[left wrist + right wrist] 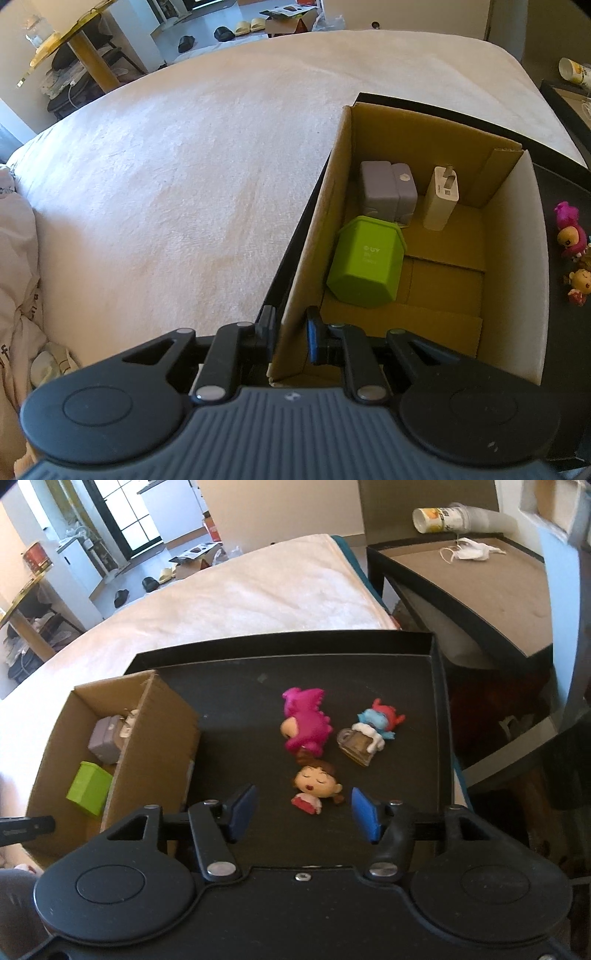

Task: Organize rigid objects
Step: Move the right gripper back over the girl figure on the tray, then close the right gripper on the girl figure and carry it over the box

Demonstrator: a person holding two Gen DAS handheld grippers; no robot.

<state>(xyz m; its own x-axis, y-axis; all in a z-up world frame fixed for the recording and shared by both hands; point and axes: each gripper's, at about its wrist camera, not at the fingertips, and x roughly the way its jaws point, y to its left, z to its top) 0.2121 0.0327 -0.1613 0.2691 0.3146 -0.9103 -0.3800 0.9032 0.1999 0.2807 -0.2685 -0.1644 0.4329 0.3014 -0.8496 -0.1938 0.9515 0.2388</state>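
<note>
Girl figurine [318,785] lies between the spread right gripper [303,814] fingers.

Three adapters [365,262] in box [159,720]; figurines [317,786] right, on tray [236,686]

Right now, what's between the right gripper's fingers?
The doll lies on the black tray between the open right gripper's blue pads, untouched; right wrist view.

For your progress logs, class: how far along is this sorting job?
Done: the green box, grey box and white charger sit in the cardboard box. In hand: the left tool grips the box wall; the right tool is open around the girl figure. Left: three figures on the black tray.
</note>
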